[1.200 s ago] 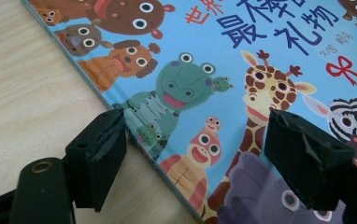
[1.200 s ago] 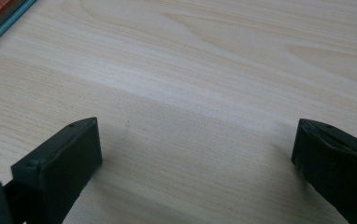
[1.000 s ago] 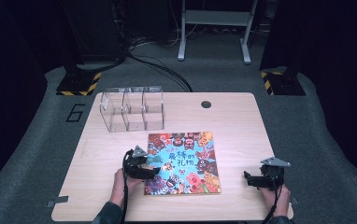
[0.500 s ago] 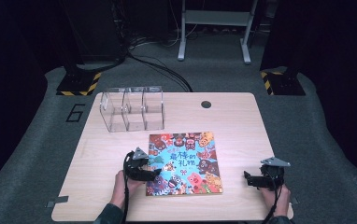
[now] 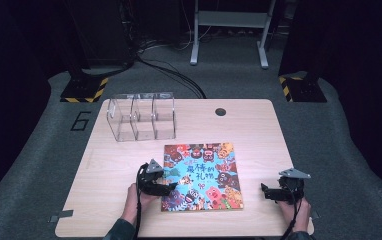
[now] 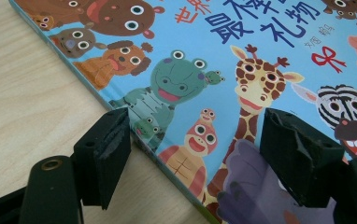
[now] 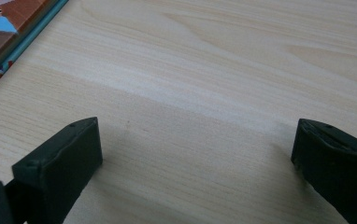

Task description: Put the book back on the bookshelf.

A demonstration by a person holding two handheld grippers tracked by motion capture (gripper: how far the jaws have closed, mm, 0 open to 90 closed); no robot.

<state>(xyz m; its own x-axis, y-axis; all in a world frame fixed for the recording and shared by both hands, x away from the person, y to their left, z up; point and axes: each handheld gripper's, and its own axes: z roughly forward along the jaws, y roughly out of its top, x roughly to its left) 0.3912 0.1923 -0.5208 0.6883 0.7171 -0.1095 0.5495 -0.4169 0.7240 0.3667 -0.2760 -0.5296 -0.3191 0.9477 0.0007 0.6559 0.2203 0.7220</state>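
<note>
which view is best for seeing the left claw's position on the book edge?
Left gripper view: the left claw stands open astride the picture book edge, one pad over the table, one over the cover. High view shows it at the book's left edge, small. Right gripper view catches just a book corner.

The left tongs (image 6: 195, 140) stand open over the picture book's (image 6: 242, 60) edge. One jaw hangs above the wooden bench (image 6: 22, 93), the other above the cover's cartoon animals.

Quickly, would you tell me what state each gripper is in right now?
Left gripper: open, jaws straddling the picture book's edge, not gripping.
Right gripper: open, holding nothing, over the table.
</note>
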